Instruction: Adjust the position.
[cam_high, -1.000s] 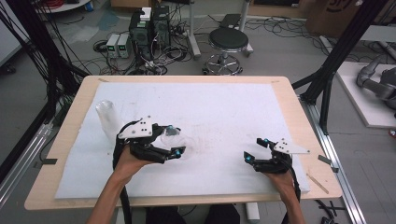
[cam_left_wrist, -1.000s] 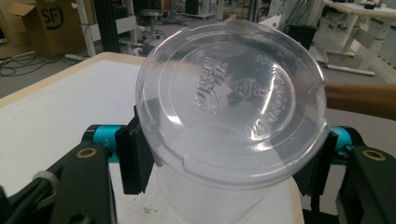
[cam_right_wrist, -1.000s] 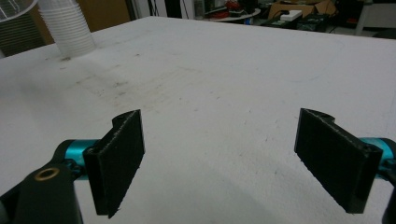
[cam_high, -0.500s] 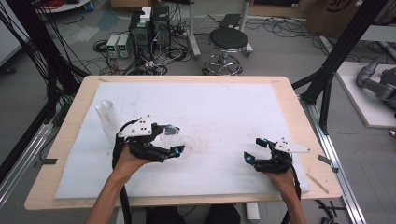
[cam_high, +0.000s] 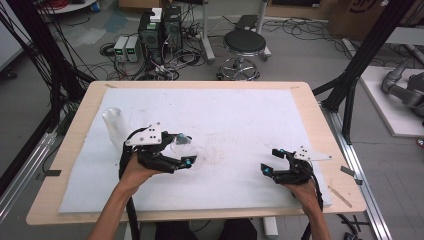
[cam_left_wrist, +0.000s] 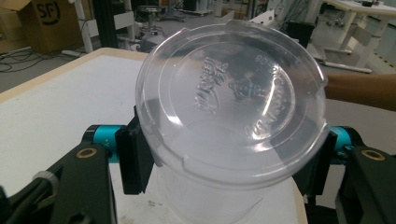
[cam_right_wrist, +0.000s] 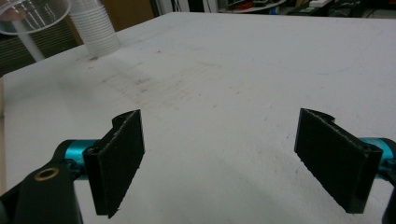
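With my left claw (cam_high: 184, 150) clamped on a clear plastic cup (cam_left_wrist: 232, 100) just right of the cup stack (cam_high: 114, 125), my right claw (cam_high: 272, 161) stood apart and empty, so the next move, I judged, called for carrying the cup clear and setting it upright.

The left gripper (cam_left_wrist: 229, 154) has a clear plastic cup (cam_left_wrist: 229, 126) clamped between its black jaws, its round embossed bottom turned toward the camera. Below lies the white tabletop (cam_left_wrist: 51, 107) with its wooden edge. A bare forearm (cam_left_wrist: 359, 88) reaches in from the right, and a cardboard box (cam_left_wrist: 44, 23) stands far left.
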